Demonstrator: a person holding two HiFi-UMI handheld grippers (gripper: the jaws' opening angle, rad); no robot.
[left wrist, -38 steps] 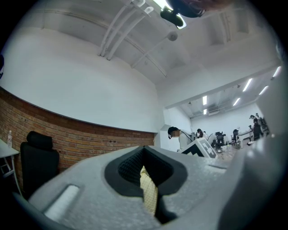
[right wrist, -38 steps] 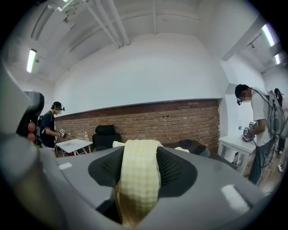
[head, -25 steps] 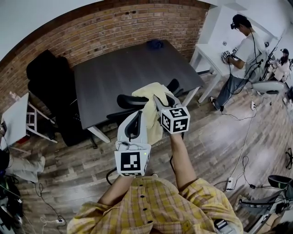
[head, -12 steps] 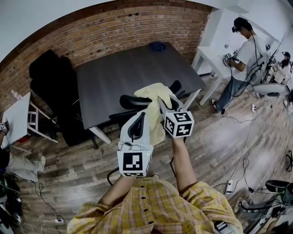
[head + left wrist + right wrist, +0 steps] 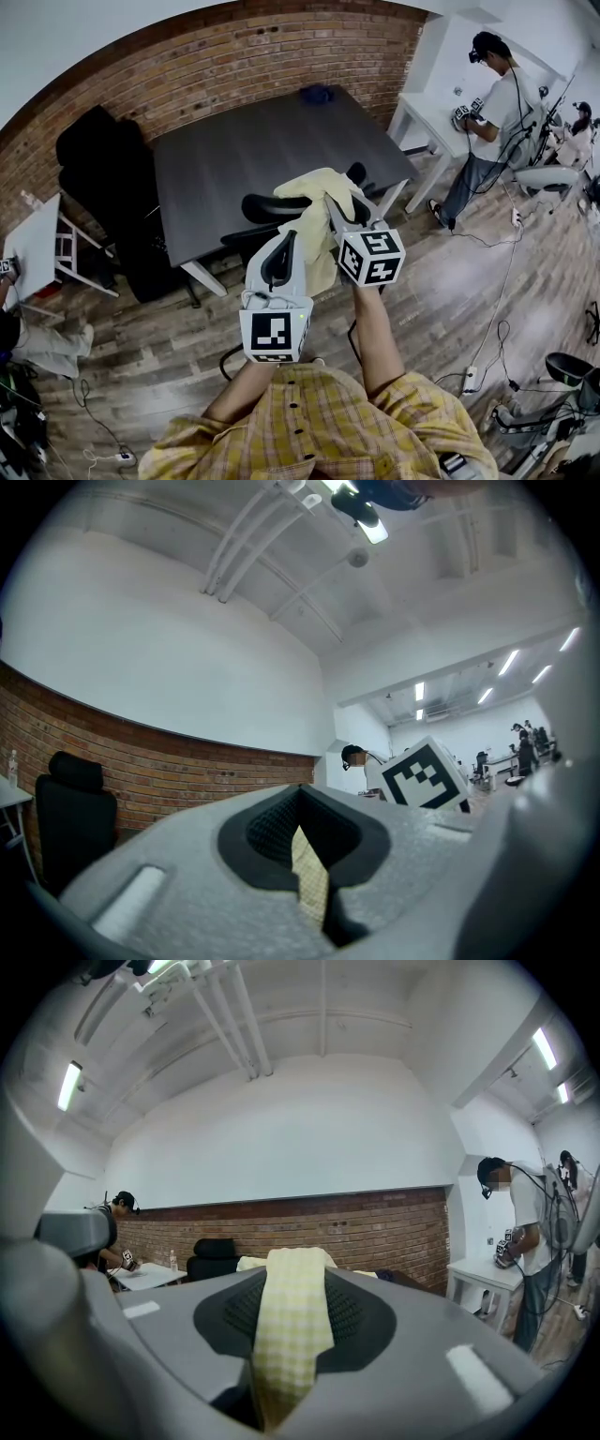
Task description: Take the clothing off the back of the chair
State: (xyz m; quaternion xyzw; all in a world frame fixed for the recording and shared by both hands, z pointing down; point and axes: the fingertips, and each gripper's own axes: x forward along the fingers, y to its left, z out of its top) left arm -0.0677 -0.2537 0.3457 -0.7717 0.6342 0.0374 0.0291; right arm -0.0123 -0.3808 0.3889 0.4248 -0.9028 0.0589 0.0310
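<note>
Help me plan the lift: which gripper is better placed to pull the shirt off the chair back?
Probably right: the right gripper clamps a broad fold of shirt; the left gripper pinches a thin edge.

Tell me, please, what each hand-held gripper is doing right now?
Left hand-held gripper: closed on the yellow clothing.
Right hand-held gripper: closed on the same yellow clothing.

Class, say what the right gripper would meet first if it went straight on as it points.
The yellow garment held by the right gripper; past that, seemingly only the brick wall, depth unclear.
</note>
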